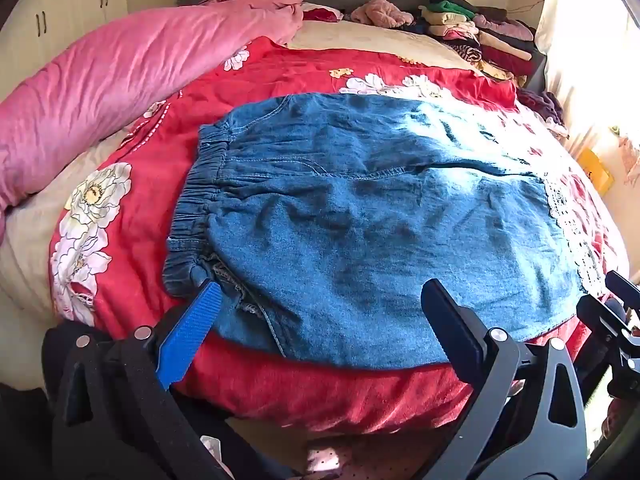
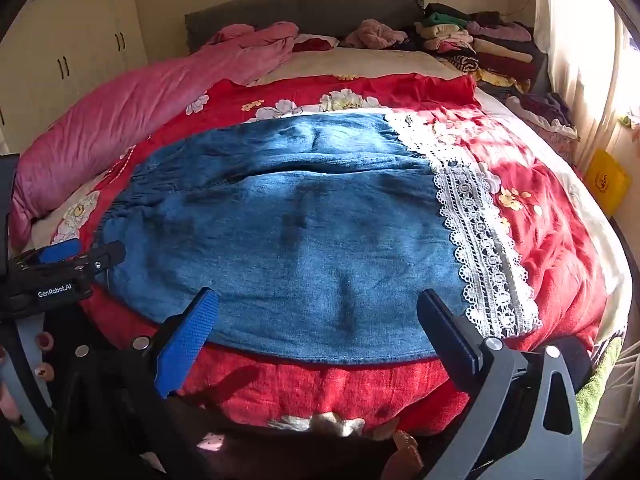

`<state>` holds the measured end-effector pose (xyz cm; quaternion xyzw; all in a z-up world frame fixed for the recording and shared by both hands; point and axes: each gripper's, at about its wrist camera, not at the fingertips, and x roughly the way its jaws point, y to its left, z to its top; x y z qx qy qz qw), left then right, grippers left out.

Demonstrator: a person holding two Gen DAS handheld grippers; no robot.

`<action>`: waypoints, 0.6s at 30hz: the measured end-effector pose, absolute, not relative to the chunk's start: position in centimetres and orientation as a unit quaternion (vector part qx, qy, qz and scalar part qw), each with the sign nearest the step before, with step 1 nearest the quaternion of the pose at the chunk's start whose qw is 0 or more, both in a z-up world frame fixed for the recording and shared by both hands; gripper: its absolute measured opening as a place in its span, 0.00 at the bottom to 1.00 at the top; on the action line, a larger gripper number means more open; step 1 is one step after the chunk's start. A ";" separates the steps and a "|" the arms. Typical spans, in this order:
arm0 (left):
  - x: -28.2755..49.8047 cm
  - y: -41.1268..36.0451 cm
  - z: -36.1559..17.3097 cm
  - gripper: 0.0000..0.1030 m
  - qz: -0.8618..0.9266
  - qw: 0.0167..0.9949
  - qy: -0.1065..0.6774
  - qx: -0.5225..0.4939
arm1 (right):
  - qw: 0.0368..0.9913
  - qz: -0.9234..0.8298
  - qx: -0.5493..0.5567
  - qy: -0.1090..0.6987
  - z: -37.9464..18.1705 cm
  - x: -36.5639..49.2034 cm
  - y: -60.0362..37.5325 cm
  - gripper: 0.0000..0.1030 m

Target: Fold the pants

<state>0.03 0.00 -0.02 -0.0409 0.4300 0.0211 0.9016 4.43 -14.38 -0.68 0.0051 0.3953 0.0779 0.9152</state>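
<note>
Blue denim pants lie spread flat on a red flowered bedcover, elastic waistband to the left, white lace hem to the right. My left gripper hovers open over the pants' near edge by the waistband corner, nothing between its blue and black fingers. My right gripper stands open above the near edge closer to the lace hem, also holding nothing. The left gripper's body shows at the left of the right wrist view; the right gripper's body shows at the right edge of the left wrist view.
A pink quilt runs along the bed's left side. Stacks of folded clothes sit at the far right by the grey headboard. A curtain and window are to the right, wardrobe doors to the left.
</note>
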 end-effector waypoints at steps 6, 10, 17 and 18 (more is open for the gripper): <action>0.1 0.2 0.0 0.91 0.022 0.902 0.430 -0.038 | 0.914 0.080 0.005 0.398 -0.7 4.4 -14.3 0.96; -0.1 -0.2 0.0 0.91 0.021 0.902 0.429 -0.036 | 0.914 0.080 0.002 0.397 -0.4 4.1 -14.1 0.96; 0.1 -0.3 0.1 0.91 0.022 0.902 0.430 -0.030 | 0.916 0.074 -0.006 0.395 -0.5 4.3 -14.3 0.96; 0.2 -0.3 0.1 0.91 0.022 0.902 0.431 -0.030 | 0.915 0.074 -0.005 0.396 -0.5 4.3 -14.3 0.96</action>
